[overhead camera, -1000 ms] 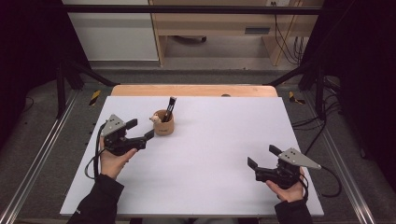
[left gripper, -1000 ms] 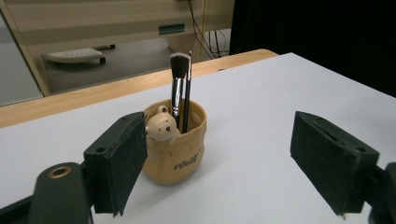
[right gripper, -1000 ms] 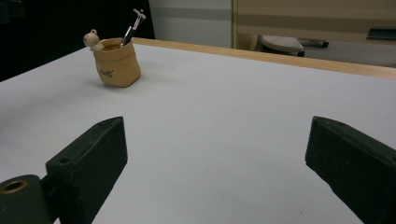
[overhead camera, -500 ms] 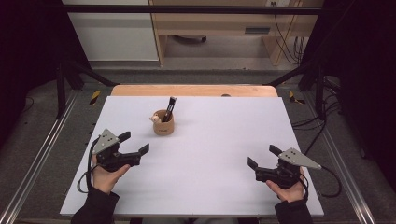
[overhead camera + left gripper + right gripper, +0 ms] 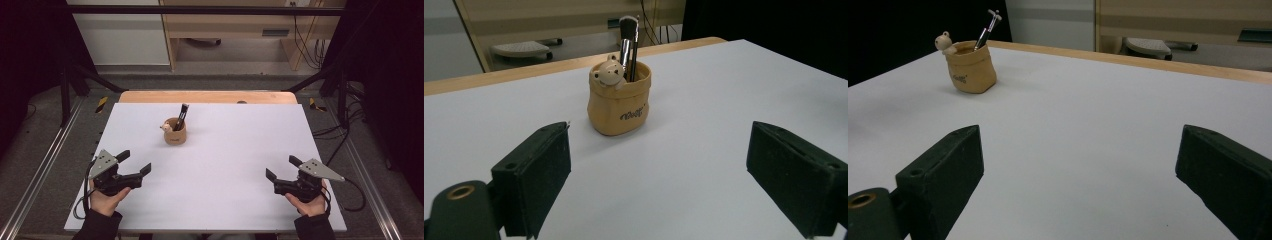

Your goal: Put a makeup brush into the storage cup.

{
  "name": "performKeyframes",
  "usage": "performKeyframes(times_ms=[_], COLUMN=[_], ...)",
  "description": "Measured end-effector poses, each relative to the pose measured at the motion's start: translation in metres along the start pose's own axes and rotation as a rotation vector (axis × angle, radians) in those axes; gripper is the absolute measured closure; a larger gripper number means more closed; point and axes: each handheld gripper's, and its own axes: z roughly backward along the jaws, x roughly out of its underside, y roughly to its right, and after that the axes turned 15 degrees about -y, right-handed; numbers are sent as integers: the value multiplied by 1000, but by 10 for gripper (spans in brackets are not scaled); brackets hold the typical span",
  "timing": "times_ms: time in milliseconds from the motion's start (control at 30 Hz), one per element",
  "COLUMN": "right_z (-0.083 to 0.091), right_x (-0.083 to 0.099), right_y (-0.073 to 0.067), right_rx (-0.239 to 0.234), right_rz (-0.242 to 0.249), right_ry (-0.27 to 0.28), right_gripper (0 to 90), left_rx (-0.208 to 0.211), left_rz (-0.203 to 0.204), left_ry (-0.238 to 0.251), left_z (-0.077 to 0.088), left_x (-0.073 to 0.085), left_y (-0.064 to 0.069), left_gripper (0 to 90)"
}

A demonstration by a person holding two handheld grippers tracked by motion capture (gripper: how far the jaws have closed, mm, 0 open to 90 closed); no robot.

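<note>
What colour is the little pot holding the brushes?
Tan pot, with dark lettering on its side; clearest in the left gripper view.

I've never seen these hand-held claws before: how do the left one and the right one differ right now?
The left gripper sits closer to the tan holder with its brush; the right gripper lies farther from it. The left gripper's jaws point up and to the right in the high view, the right gripper's up and to the left. Both have jaws open and empty, above the white table.

floor point(image 5: 235, 80): grey | wooden furniture point(image 5: 225, 25), perhaps a desk | surroundings dark
</note>
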Motion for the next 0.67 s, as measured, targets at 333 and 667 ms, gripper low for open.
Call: performKeyframes(times_ms=[333,667], right_z=[-2,-1], right_x=[1,2], right_y=[-1,1], right_rx=[0,1], right_rz=[3,2], right_ry=[-8,-5], right_gripper=[57,57], left_rx=[-11,-19], left_rz=[30,38], left_ry=[-4,-14], left_z=[5,4], left_x=[16,23], left_y=[-8,-13], left_gripper=[96,98])
